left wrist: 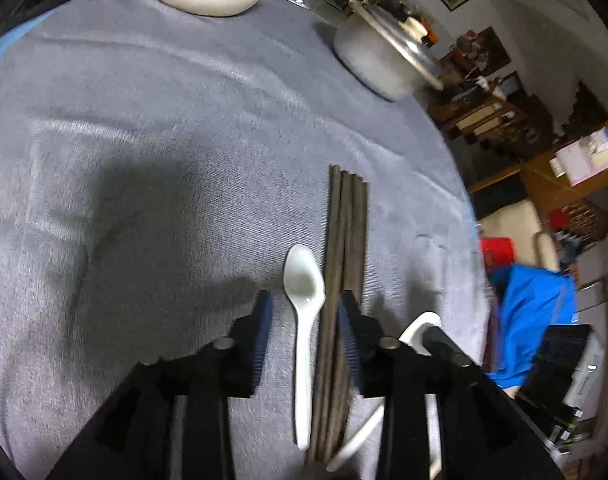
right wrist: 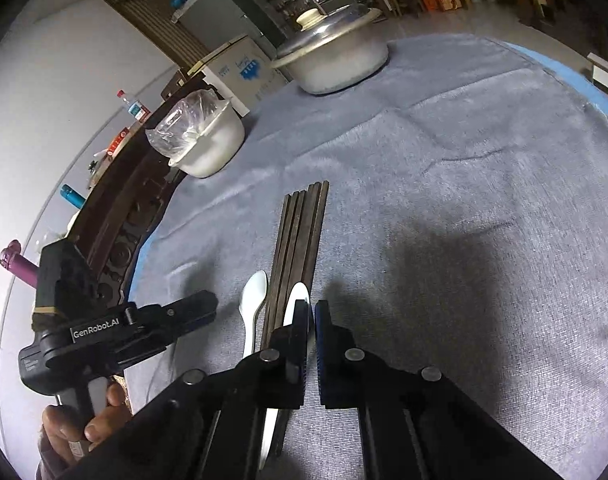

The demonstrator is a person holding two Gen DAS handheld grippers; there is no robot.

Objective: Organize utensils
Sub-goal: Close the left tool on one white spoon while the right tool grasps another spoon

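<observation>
Left gripper (left wrist: 306,320) gapes over a white spoon (left wrist: 304,312) beside chopsticks (left wrist: 344,280); right gripper (right wrist: 311,312) is nearly closed, empty; bare table (left wrist: 143,160) stretches left.

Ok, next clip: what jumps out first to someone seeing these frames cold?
A bundle of dark chopsticks lies mid-table on the grey tablecloth, flanked by two white spoons: one on its left, another on its right. The left hand-held gripper stands open around the left spoon and the chopsticks; the right hand-held gripper is nearly closed. A lidded metal pot sits at the far edge.
</observation>
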